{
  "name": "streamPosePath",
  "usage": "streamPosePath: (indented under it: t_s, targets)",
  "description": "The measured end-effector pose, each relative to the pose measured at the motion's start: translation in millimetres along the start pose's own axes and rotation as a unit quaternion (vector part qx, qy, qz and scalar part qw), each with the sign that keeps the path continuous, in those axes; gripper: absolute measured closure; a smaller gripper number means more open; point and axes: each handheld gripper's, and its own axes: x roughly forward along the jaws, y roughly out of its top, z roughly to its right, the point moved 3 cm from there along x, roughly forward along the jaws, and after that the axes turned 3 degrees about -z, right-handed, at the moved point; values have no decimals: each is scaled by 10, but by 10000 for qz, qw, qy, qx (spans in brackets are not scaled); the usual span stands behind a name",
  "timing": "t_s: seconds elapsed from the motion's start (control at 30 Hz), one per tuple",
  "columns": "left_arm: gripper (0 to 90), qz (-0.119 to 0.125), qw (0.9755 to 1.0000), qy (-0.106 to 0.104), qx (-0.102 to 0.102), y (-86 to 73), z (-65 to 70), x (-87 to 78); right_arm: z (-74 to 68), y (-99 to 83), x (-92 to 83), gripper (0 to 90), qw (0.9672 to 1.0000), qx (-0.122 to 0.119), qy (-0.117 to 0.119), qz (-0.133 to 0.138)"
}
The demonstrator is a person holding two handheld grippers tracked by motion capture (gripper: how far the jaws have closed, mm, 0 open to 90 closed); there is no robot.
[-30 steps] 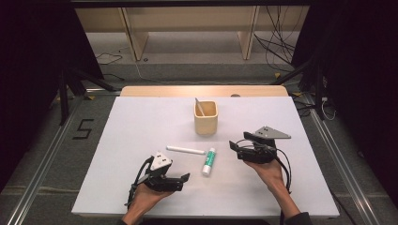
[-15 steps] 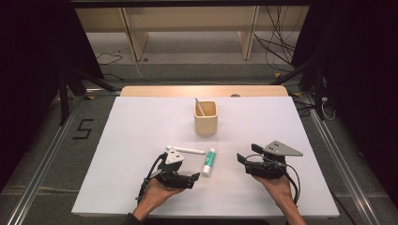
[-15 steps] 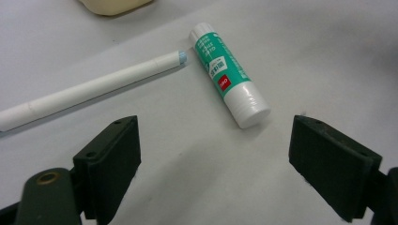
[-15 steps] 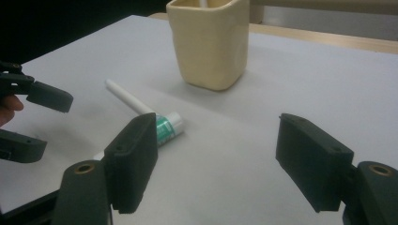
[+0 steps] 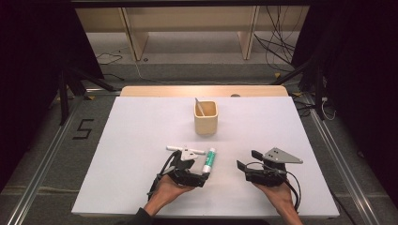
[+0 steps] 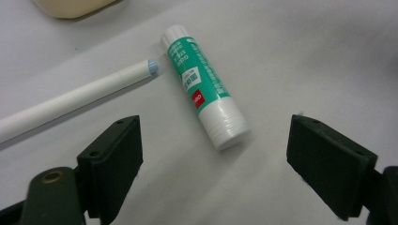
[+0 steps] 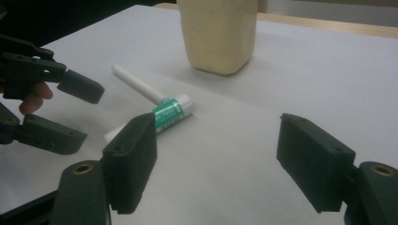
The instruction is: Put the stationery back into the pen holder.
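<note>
A green-and-white glue stick (image 5: 210, 160) (image 7: 171, 112) lies on the white table top (image 5: 141, 140), its white end toward me. In the left gripper view the glue stick (image 6: 204, 86) lies just ahead of my left gripper (image 6: 216, 159), whose jaws stand wide apart on either side of the white end without touching it. A white pen (image 5: 180, 149) (image 6: 70, 101) (image 7: 138, 84) lies crosswise beside the stick's far end. My left gripper (image 5: 202, 177) (image 7: 77, 112) sits at the stick's near end. My right gripper (image 5: 247, 160) (image 7: 220, 164) is open and empty, to the right of the stick.
A beige cup (image 5: 206, 117) (image 7: 218, 33) with a thin stick leaning in it stands mid-table behind the glue stick. A wooden strip (image 5: 202, 91) runs along the far edge. The floor to the left bears a taped figure 5 (image 5: 83, 129).
My left gripper has moved right, up to the near end of the glue stick. My right gripper has drawn back toward the table's near edge, away from the stick.
</note>
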Motion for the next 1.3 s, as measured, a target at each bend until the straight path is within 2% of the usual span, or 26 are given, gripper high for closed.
streamPosePath:
  t_s: [0.13, 0.33, 0.63, 0.8, 1.0, 1.3]
  targets:
    - [204, -49, 10000, 1, -26, 42, 38, 48, -14, -22, -37, 292, 10000, 21, 13, 34]
    - [235, -187, 9998, 67, 79, 68, 37, 121, -39, -47, -70, 288, 10000, -1, 45, 43]
    - [327, -276, 9991, 226, 244, 136, 66, 196, -84, -73, -66, 288, 9999, -6, 129, 19]
    - [385, -316, 9988, 313, 222, 150, 79, 250, -99, -73, -76, 289, 9999, -5, 144, 21]
    - [415, -387, 9981, 411, 235, 170, 111, 317, -110, -78, -81, 289, 9998, -20, 184, 25]
    - [488, -561, 9973, 426, 231, 138, 115, 416, -121, -76, -93, 292, 9998, -45, 195, 47]
